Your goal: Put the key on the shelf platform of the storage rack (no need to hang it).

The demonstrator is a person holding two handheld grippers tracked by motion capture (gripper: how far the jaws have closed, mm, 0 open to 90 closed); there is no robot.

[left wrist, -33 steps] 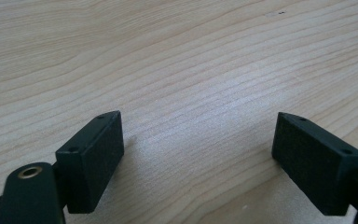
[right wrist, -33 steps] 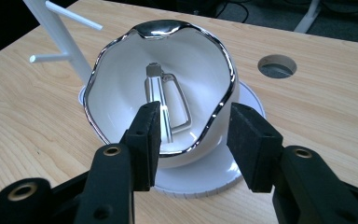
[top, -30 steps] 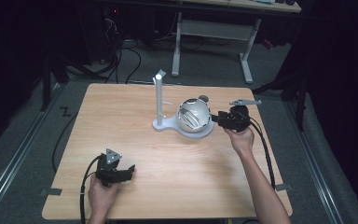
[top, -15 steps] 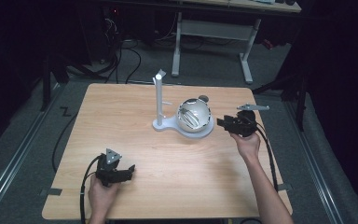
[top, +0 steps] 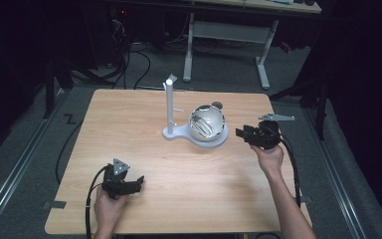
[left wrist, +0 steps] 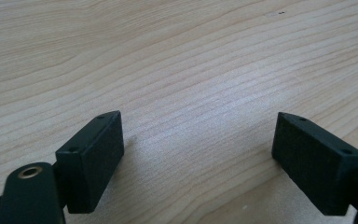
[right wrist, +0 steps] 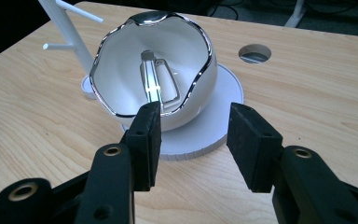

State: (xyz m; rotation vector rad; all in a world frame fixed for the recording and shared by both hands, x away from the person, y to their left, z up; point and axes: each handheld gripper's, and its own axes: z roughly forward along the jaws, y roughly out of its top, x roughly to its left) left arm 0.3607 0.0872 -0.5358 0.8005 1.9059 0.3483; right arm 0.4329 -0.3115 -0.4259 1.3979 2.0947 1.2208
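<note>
A white egg-shaped bowl [top: 206,122] with a chrome wavy rim lies on its side on the round base [top: 222,139] of a white stand, whose post [top: 169,102] rises at the left. In the right gripper view the bowl [right wrist: 121,70] faces me, with a silvery rectangular metal piece [right wrist: 158,81] inside. My right gripper [top: 242,133] hovers just right of the base, apart from the bowl, and its jaws [right wrist: 193,121] stand open with nothing between them. My left gripper [top: 135,182] rests near the front left of the table, open [left wrist: 198,135] over bare wood.
The light wooden table [top: 129,129] has a round cable hole [top: 218,105] behind the bowl. Short white pegs [right wrist: 77,10] stick out from the stand's post. Beyond the table are a dark floor with cables and a white desk frame [top: 229,35].
My right gripper has drawn back from the bowl, to the right and slightly toward the person, with its jaws unchanged. The left gripper has stayed put.
</note>
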